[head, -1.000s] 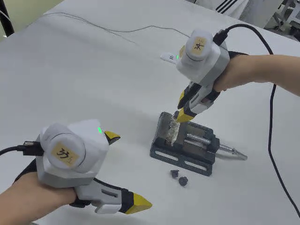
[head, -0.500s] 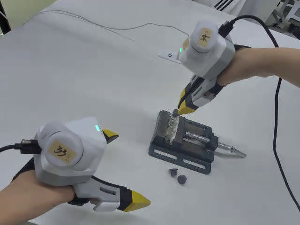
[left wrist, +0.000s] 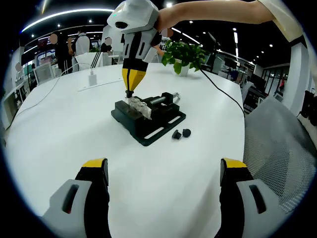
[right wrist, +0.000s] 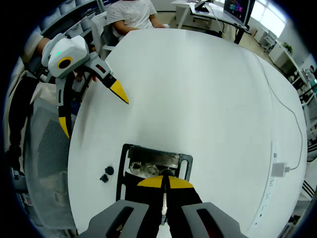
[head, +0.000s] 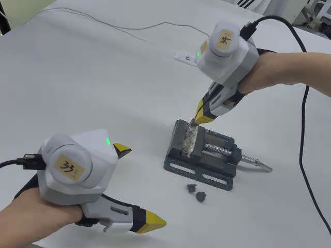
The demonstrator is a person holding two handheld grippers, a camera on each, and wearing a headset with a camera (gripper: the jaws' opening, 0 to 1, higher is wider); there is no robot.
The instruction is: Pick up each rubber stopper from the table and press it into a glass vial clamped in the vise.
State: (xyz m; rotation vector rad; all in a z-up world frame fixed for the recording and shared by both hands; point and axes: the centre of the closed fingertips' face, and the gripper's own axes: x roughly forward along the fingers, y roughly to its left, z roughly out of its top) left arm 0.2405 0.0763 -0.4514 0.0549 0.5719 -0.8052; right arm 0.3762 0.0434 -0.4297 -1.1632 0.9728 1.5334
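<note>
Atop the dark metal vise (head: 207,166), a black rubber stopper (head: 193,123) is seemingly pinched by the clenched right gripper (head: 195,121) against the clear glass vial (head: 189,142), two more stoppers (head: 196,193) are left just beside the vise, and the left gripper (head: 139,186) is held spread and empty, well apart.

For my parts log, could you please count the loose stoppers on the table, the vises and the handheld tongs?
Loose stoppers: 2
Vise: 1
Tongs, left and right: 2
Total: 5
</note>
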